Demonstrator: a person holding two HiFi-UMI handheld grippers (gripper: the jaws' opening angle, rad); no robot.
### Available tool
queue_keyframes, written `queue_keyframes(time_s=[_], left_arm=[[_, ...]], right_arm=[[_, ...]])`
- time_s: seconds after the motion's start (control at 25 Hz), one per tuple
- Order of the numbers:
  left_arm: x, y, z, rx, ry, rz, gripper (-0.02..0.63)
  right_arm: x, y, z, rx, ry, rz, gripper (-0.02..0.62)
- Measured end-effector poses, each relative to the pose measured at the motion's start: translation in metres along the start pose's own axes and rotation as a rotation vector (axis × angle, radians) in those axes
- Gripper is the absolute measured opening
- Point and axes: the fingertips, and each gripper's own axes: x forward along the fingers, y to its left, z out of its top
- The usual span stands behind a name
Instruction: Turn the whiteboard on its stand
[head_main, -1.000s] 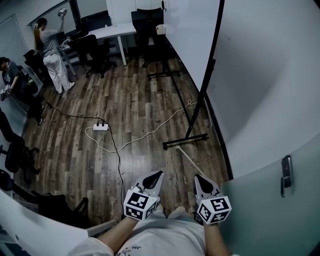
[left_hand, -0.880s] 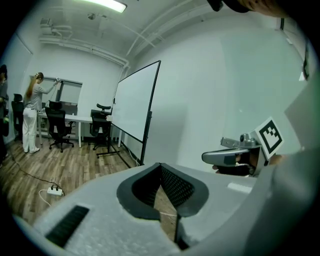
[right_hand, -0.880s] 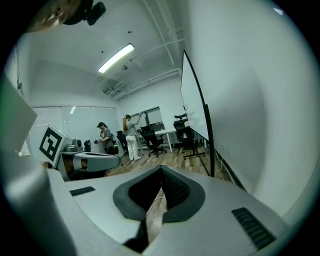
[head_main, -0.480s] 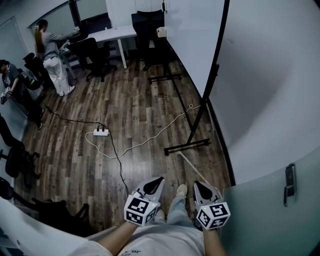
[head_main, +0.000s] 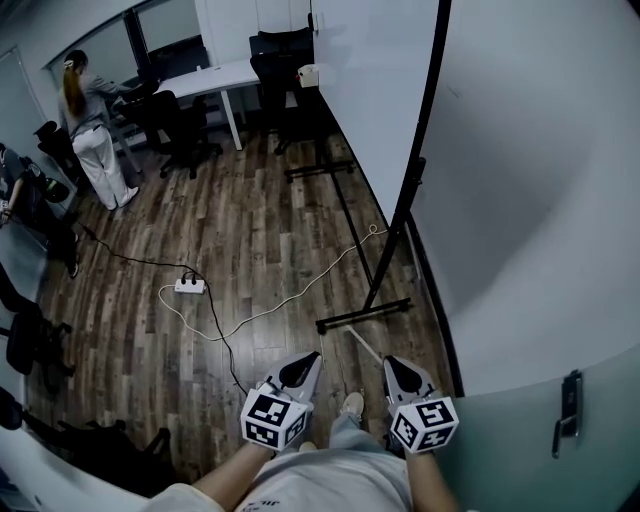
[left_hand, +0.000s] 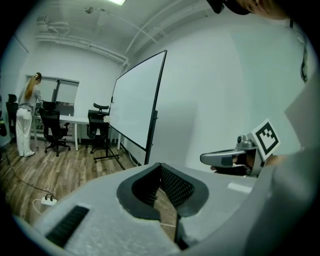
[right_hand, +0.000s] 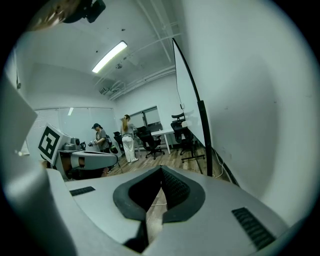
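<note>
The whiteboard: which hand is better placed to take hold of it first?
Right, probably. The whiteboard and its near post stand ahead on the side of the right gripper; the left gripper is farther across. Both are empty, fingers together, and not near it yet.

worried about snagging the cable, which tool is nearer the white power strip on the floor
Left. The power strip lies ahead and to the left of the left tool; the right tool is further right.

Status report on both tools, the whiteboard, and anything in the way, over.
Left tool shut, empty; right tool shut, empty. Whiteboard upright, ahead, untouched. White cable lies on the floor near the stand foot.
</note>
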Motion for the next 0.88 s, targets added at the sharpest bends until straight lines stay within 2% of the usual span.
queue_keyframes(time_s=[0.32,0.56,0.88], left_arm=[[0.073,0.014,0.036,-0.006,-0.027,0.036,0.011],[0.123,0.014,0.061,-0.009,-0.048,0.015,0.011],[0.151,0.007,0.066,0.032,-0.026,0.030,0.011]], right_arm=[[0.044,-0.067,0.038,-0.025,-0.003,0.009,0.005],[0.065,-0.103,0.062,-0.041,-0.024,0.027,0.005],[0.072,-0.131,0.071,-0.041,-0.038,0.033,0.005]])
